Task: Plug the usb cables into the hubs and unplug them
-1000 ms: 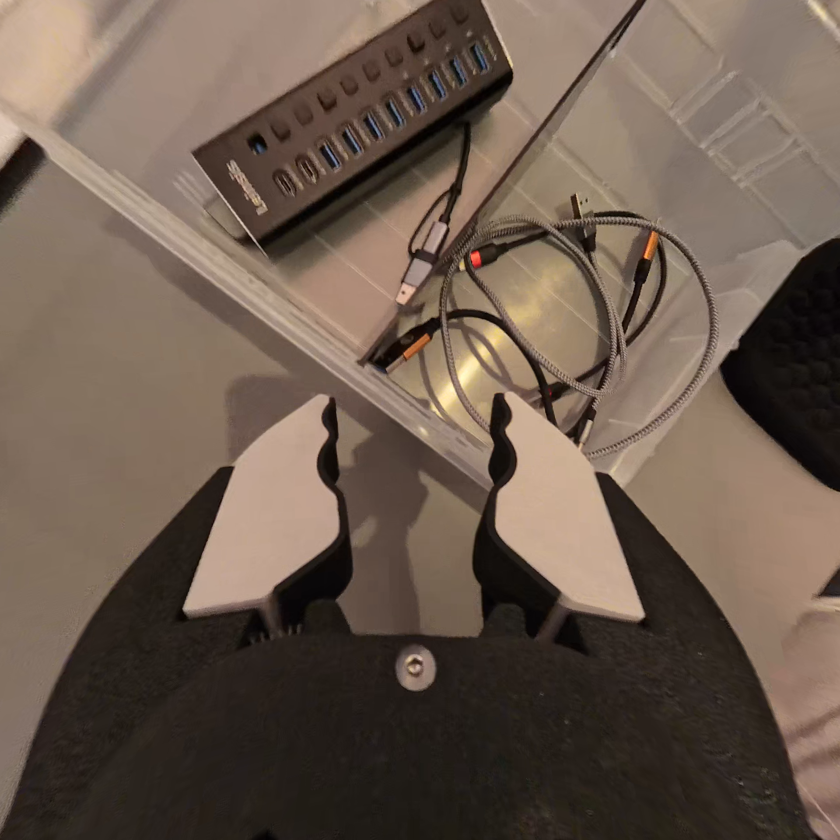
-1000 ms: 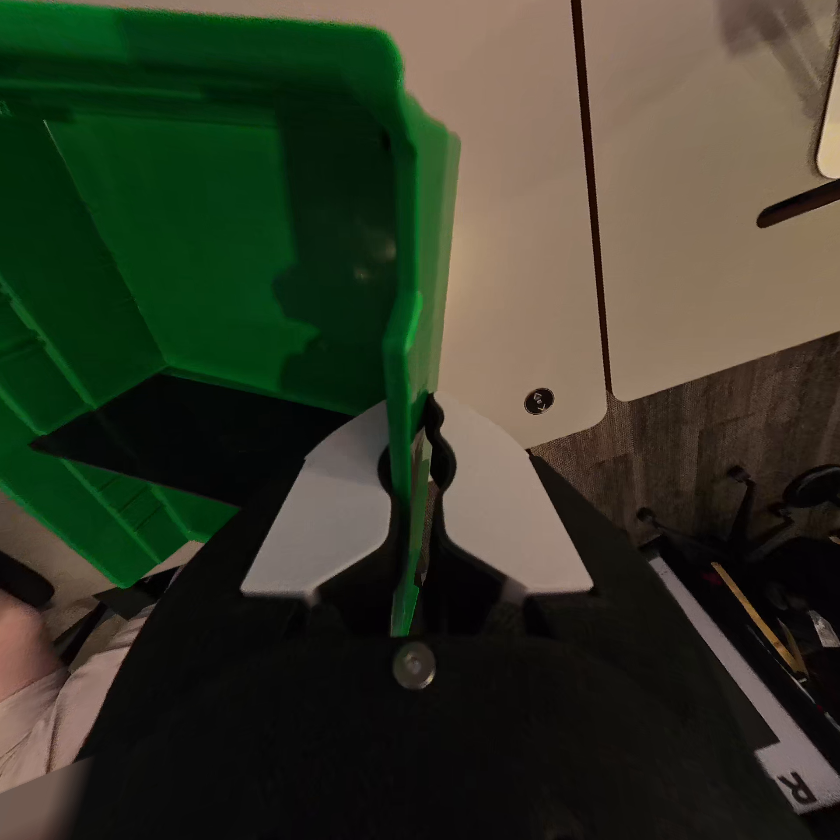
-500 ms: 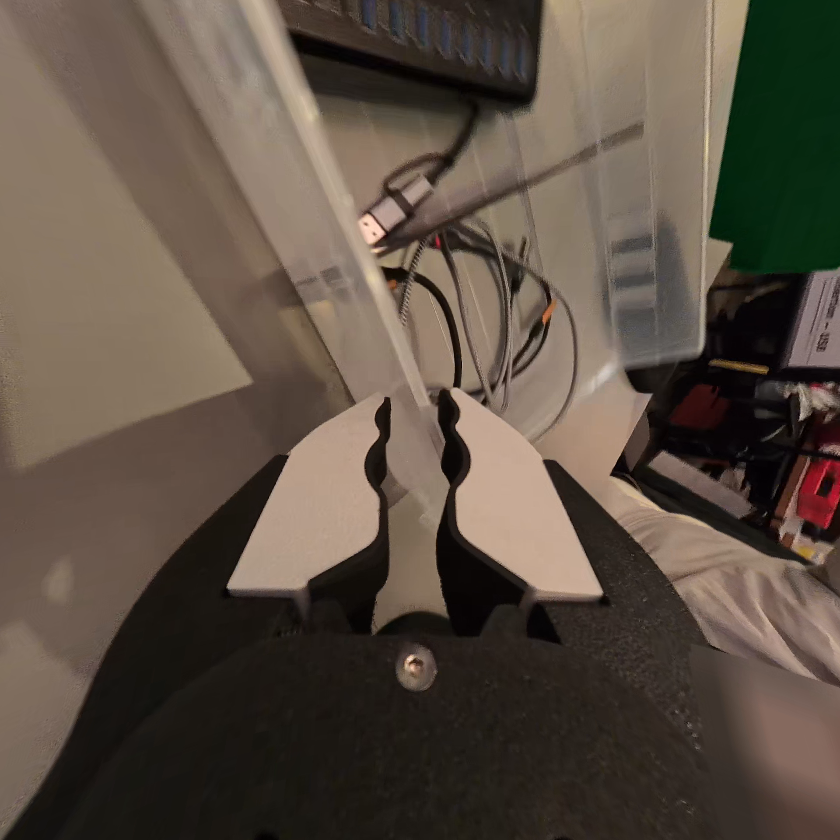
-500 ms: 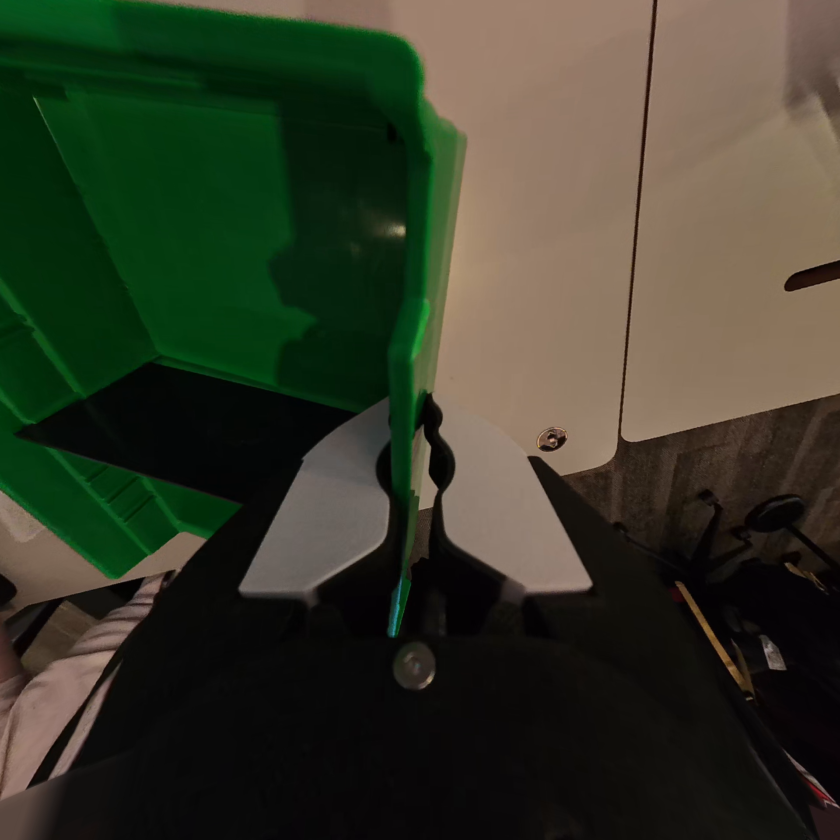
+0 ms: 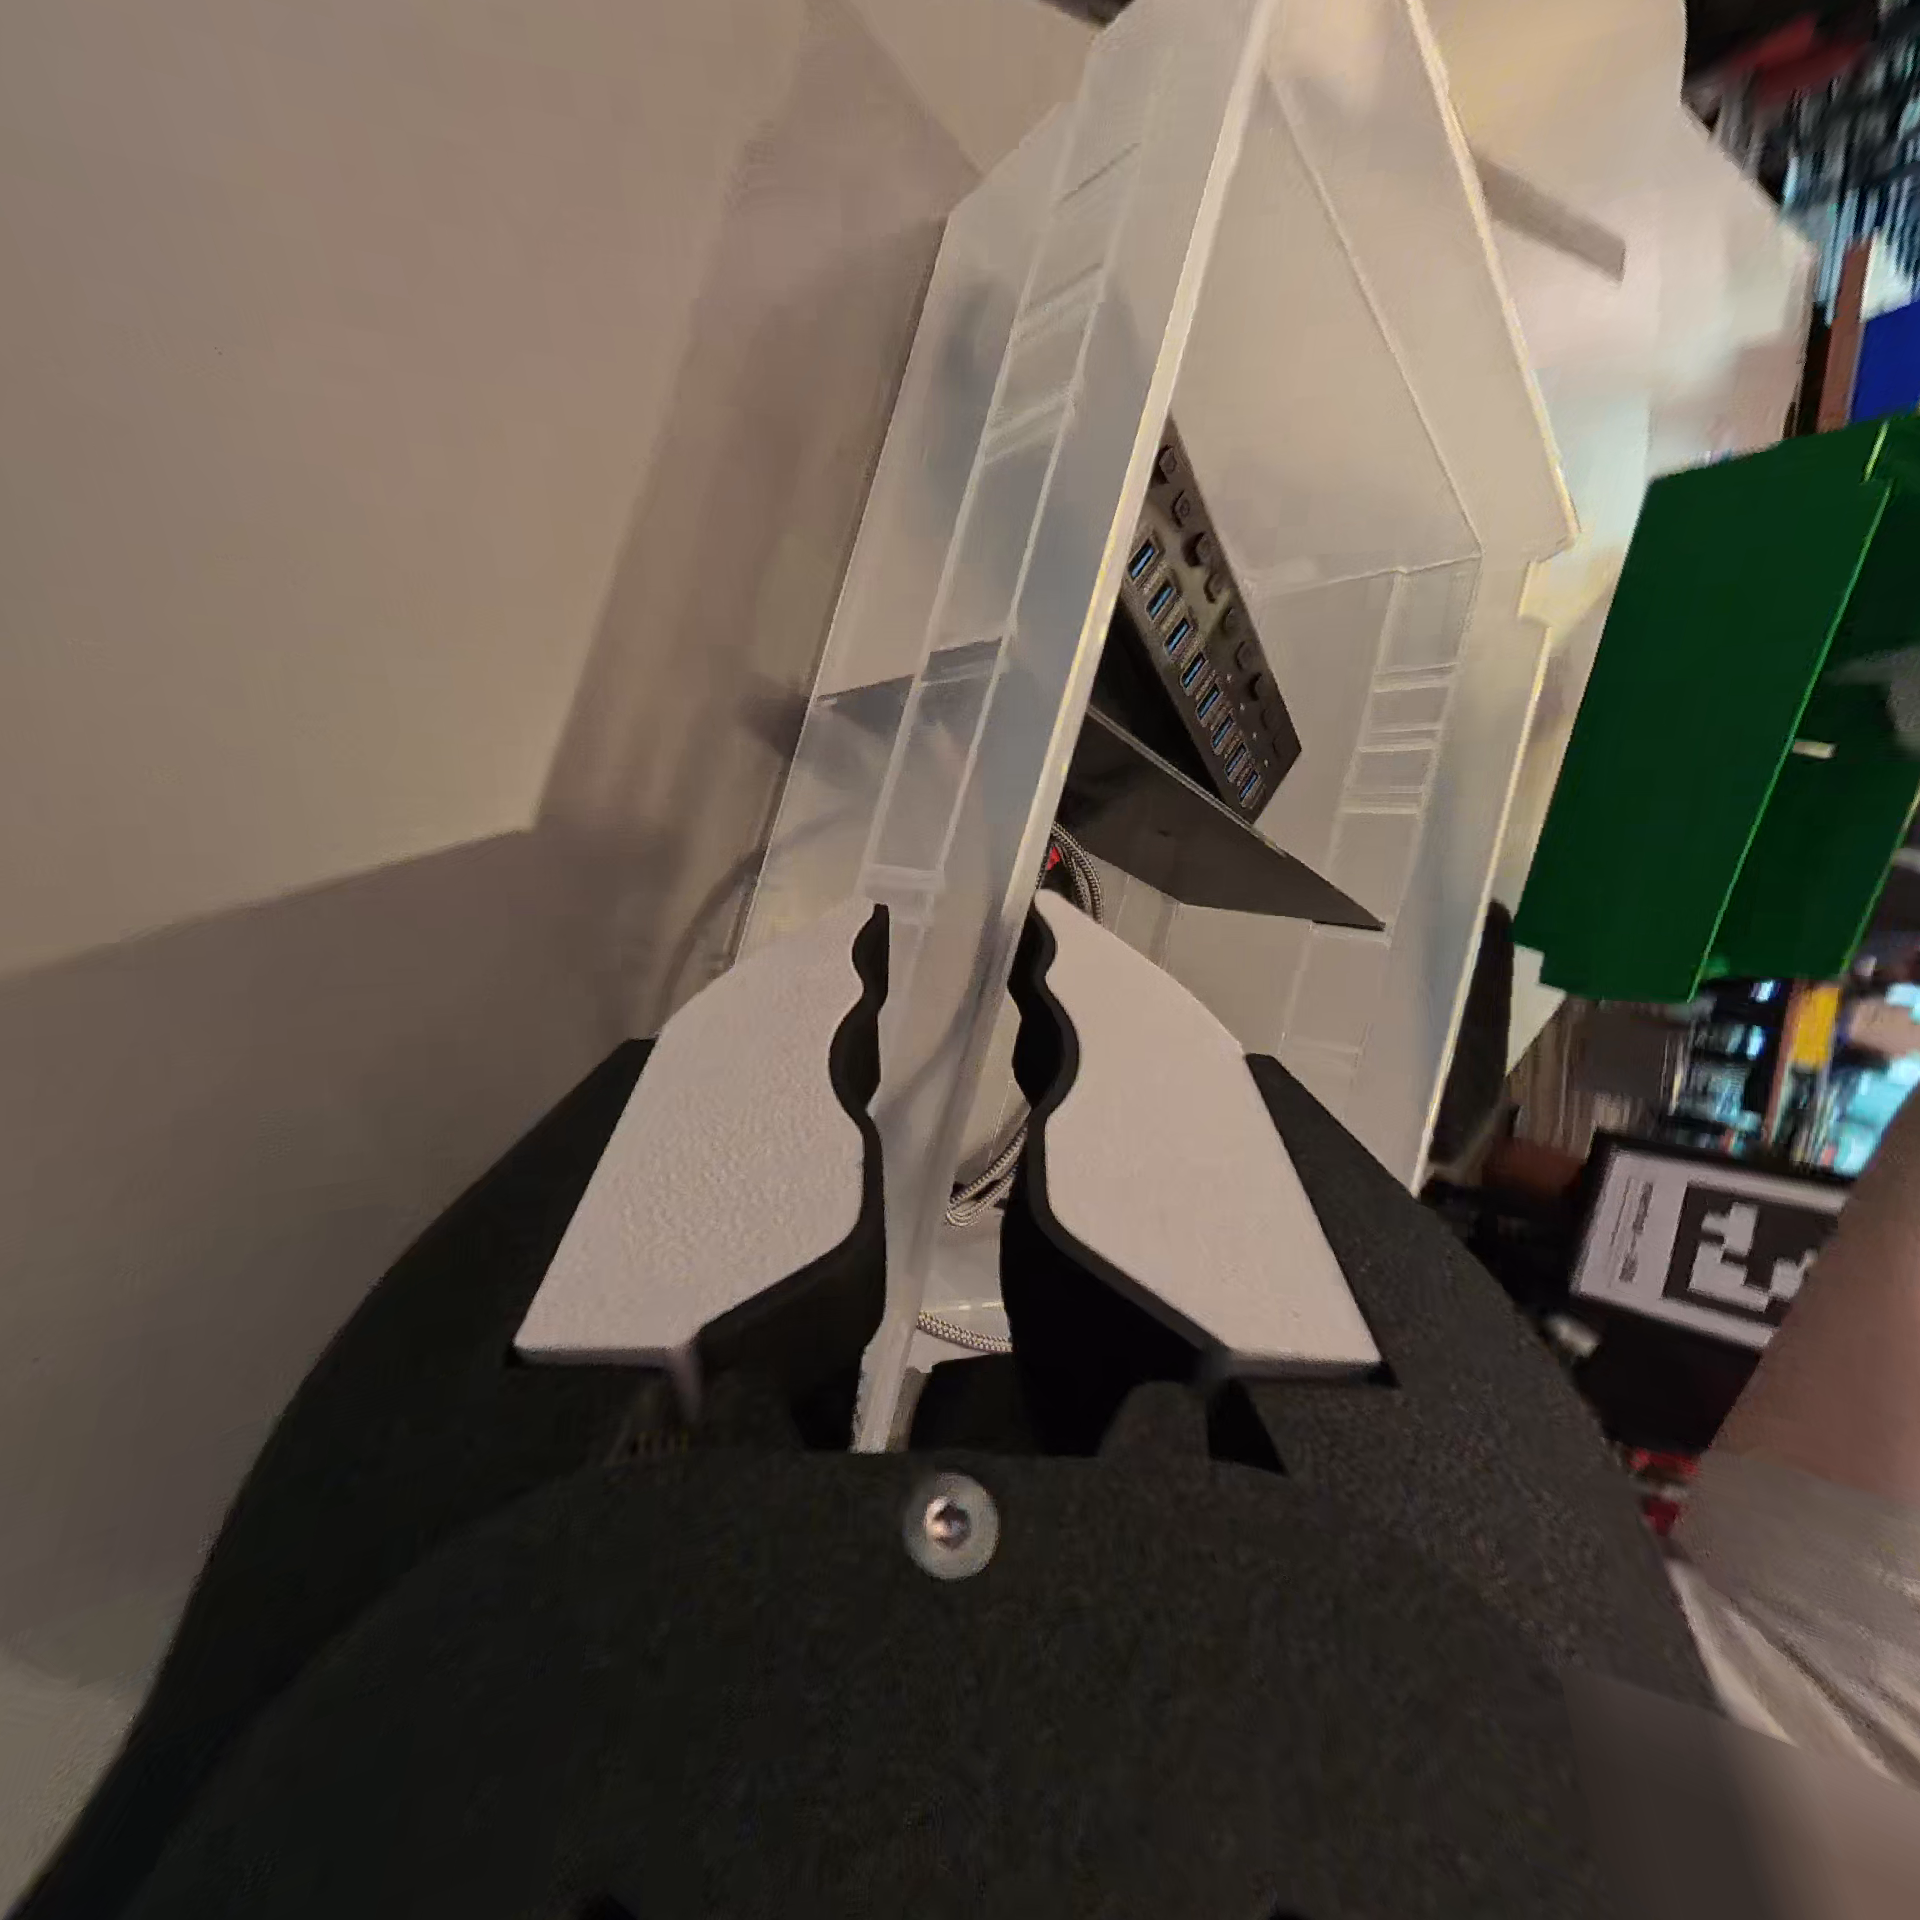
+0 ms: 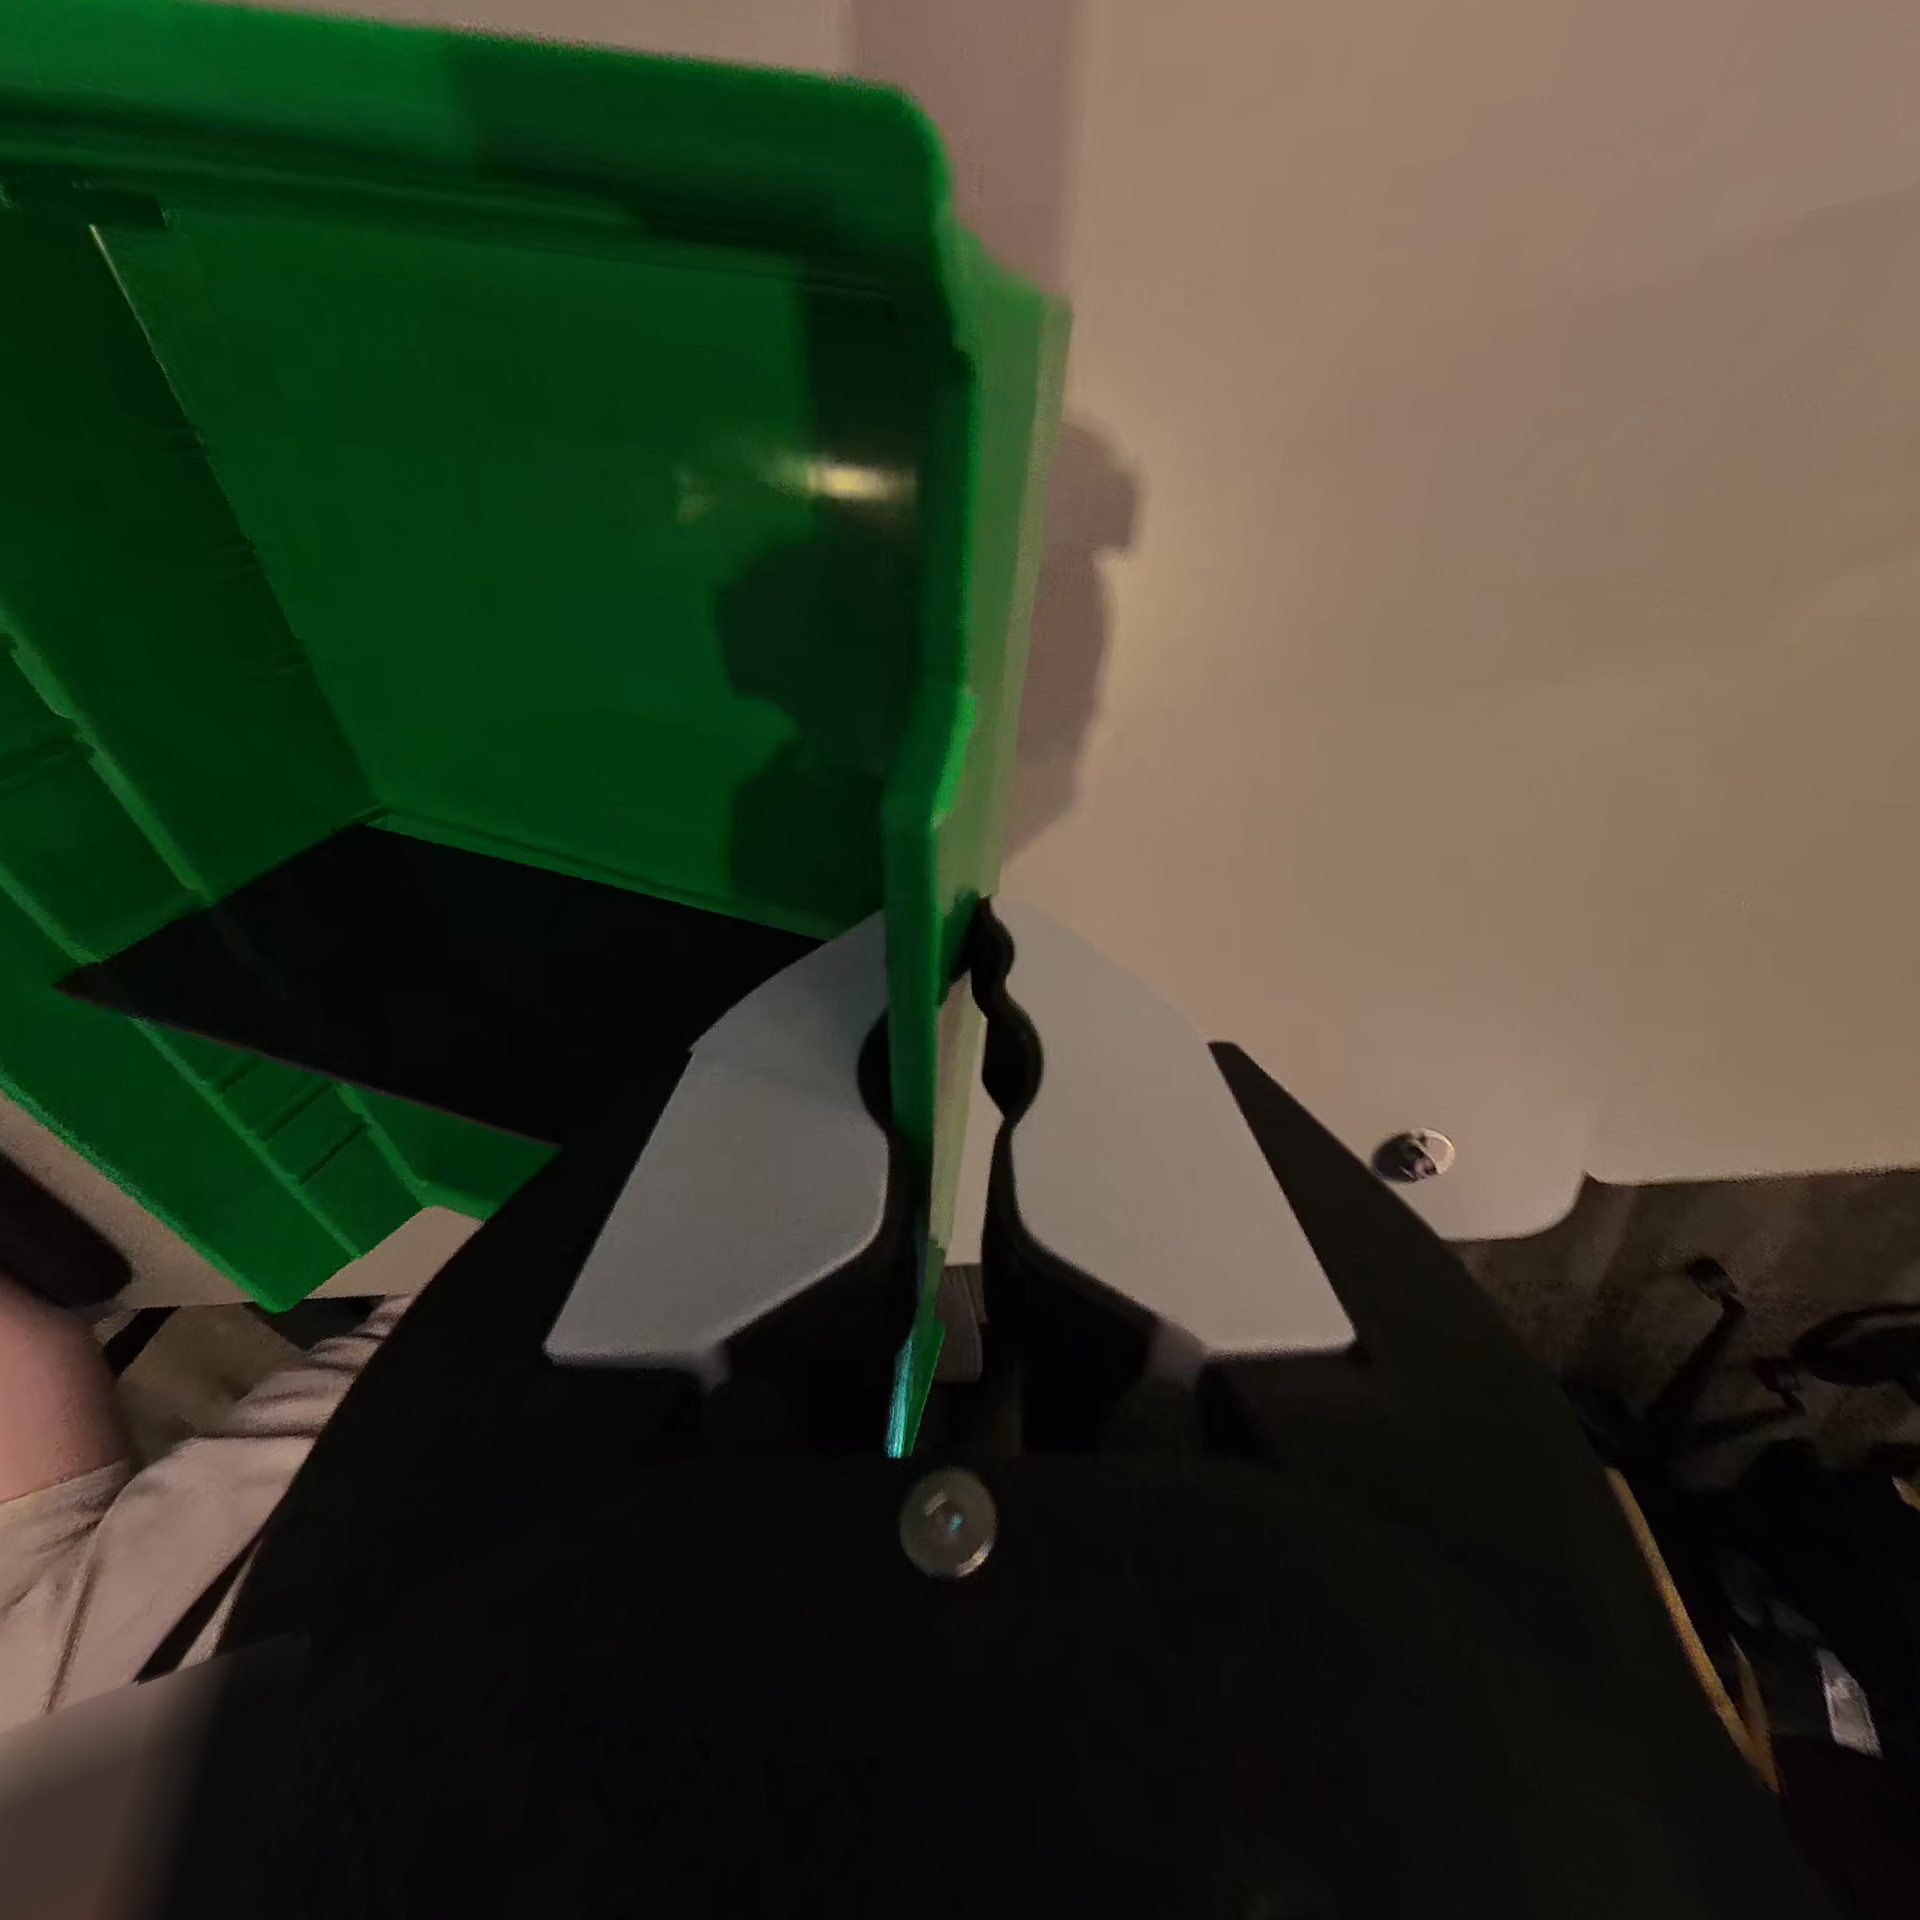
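- USB hub (image 5: 1210, 644), a long black bar with a row of blue ports and a row of dark buttons, lies inside a translucent clear plastic bin (image 5: 1330, 436), against the bin's floor, which stands steeply tilted in the left wrist view.
- Braided grey cable (image 5: 982, 1195), one of the usb cables, shows through the bin wall close to the fingers; its plugs are hidden, and a small red part (image 5: 1057, 858) shows beside another stretch of braid under a dark flat divider (image 5: 1236, 862) that crosses the bin.
- Left gripper (image 5: 956, 940), with pale grey finger plates on black foam-like housing, is nearly closed on the rim wall of the clear bin; the wall runs between both fingers down to the housing, and the bin hangs in the air from this grip.
- Right gripper (image 6: 961, 920), of the same build, is clamped tight on the side wall of a green plastic bin (image 6: 499, 582); the wall passes between the fingers, and the bin's open side faces the camera.
- Inside the green bin a dark flat panel (image 6: 436, 966) spans the compartment near its lower edge; no cable or hub is visible there.
- Pale beige tabletop (image 6: 1507, 623) fills the background of the right wrist view; its rounded corner, bearing a small metal fitting (image 6: 1413, 1153), ends above grey carpet (image 6: 1662, 1247).
- From the left wrist view the green bin (image 5: 1745, 727) appears at the right edge, apart from the clear bin.
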The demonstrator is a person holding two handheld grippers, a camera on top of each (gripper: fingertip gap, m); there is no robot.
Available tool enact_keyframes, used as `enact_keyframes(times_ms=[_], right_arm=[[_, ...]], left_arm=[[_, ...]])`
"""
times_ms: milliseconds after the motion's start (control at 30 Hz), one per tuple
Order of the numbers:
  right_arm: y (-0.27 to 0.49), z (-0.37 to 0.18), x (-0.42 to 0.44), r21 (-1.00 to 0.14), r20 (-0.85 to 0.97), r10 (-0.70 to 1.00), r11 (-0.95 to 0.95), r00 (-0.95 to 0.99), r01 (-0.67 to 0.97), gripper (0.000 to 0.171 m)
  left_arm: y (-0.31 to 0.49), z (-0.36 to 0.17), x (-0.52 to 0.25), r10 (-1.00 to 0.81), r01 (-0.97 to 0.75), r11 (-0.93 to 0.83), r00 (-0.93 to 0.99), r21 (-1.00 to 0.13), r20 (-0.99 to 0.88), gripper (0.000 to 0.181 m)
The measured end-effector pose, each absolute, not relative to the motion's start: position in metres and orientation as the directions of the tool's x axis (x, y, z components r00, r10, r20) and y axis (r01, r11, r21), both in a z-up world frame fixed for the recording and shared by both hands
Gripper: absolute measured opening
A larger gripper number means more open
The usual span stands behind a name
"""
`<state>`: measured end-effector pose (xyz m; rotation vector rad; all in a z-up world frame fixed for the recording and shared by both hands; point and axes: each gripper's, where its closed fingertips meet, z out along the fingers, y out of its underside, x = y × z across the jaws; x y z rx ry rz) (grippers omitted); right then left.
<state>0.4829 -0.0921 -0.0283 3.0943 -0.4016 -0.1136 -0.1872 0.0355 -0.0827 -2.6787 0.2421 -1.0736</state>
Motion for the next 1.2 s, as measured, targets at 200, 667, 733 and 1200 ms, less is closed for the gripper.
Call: enact_keyframes(times_ms=[200, 667, 733, 1200], right_arm=[[-0.055, -0.065, 0.453, 0.013, -0.160, -0.194, -0.981, 0.968, -0.195, 0.010], [0.015, -0.129, 0.447, -0.033, -0.165, -0.031, -0.999, 0.986, -0.036, 0.007], [0.017, -0.129, 0.449, -0.054, -0.156, -0.010, -0.998, 0.988, -0.019, 0.007], [0.008, -0.129, 0.472, -0.143, -0.129, 0.010, -0.990, 0.992, -0.009, 0.009]], left_arm=[[0.022, -0.081, -0.262, -0.026, 0.195, -0.946, 0.753, -0.260, 0.657, 0.022], [0.038, -0.080, -0.302, 0.052, 0.370, -0.871, 0.725, -0.324, 0.687, 0.023], [0.040, -0.080, -0.301, 0.060, 0.389, -0.864, 0.710, -0.320, 0.701, 0.023], [0.012, -0.080, -0.308, 0.124, 0.452, -0.842, 0.692, -0.293, 0.712, 0.023]])
